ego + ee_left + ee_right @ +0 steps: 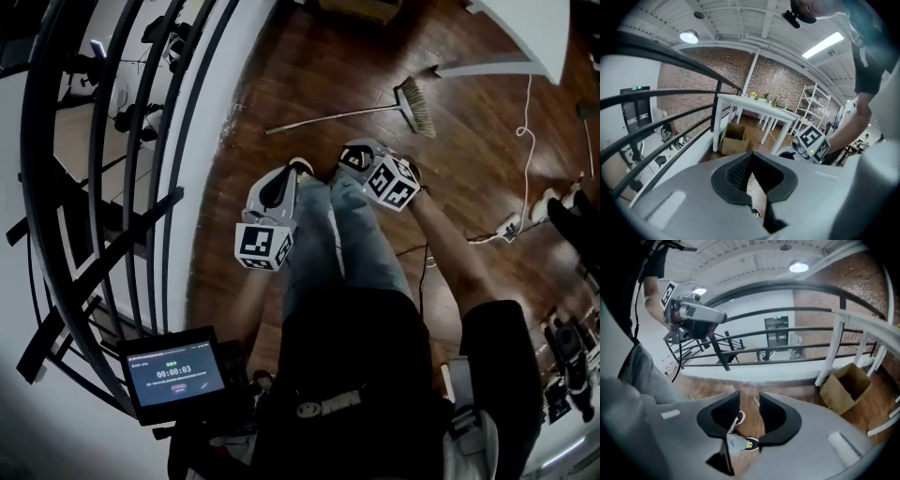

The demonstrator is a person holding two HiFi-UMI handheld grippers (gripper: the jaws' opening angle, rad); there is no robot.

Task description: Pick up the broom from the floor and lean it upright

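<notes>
The broom (375, 111) lies flat on the wooden floor ahead of me, with its bristle head (415, 105) to the right and its thin handle running left. Both grippers hang in the air above my legs, short of the broom and apart from it. My left gripper (286, 183) has its tips touching (751, 157), with nothing held. The jaws of my right gripper (361, 157) stand apart (749, 401); only floor and my shoes show in the gap. Each gripper shows in the other's view: the right gripper's cube (813, 140) and the left gripper (691, 317).
A black railing (122, 187) curves along the left, with a drop beyond it. A white table (525, 37) stands at the back right, with a cardboard box (733, 138) beside its leg. A white cable (525, 141) and a power strip (506, 228) lie on the floor at right.
</notes>
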